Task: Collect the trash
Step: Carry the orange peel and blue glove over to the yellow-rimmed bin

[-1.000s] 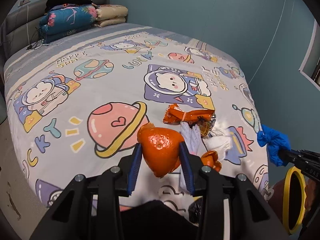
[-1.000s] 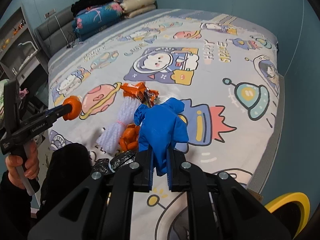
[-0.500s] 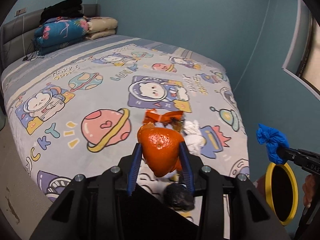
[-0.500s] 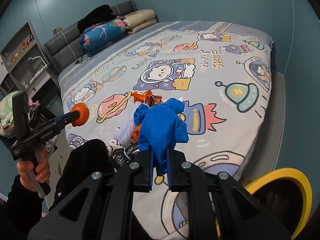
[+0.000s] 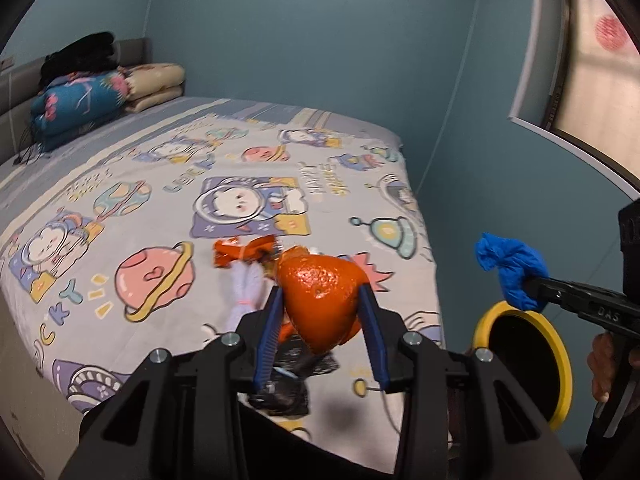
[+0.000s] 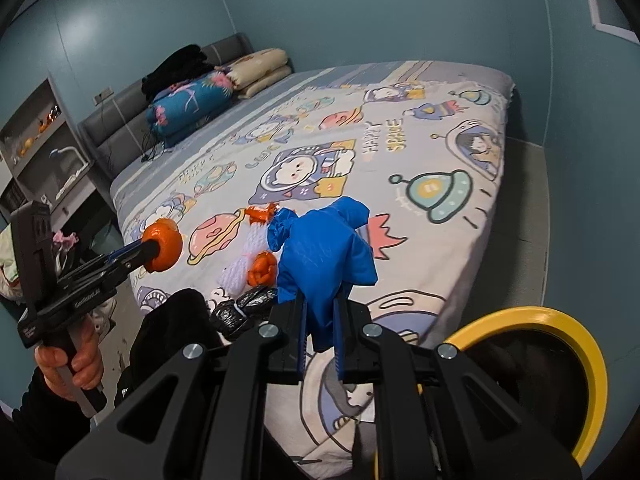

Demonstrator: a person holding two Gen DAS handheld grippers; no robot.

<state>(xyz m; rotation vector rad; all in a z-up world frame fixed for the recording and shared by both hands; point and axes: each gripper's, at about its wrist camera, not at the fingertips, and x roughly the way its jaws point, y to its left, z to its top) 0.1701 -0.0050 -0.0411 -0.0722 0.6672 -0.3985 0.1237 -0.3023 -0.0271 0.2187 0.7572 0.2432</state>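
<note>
Bedsheet [image 6: 460,240] print: read "HAPPY SPACE" in the right wrist view.
Right gripper [image 5: 532,288] body: bore "DAS" in the left wrist view.
Left gripper [image 6: 160,246] lettering: too small to read.

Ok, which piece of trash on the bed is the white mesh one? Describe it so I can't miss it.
On the cartoon bedspread, look near the foot edge, beside the pink planet print. The white mesh sleeve lies there, its far end at an orange wrapper, orange peel beside it: the only pale, netted, elongated piece.
</note>
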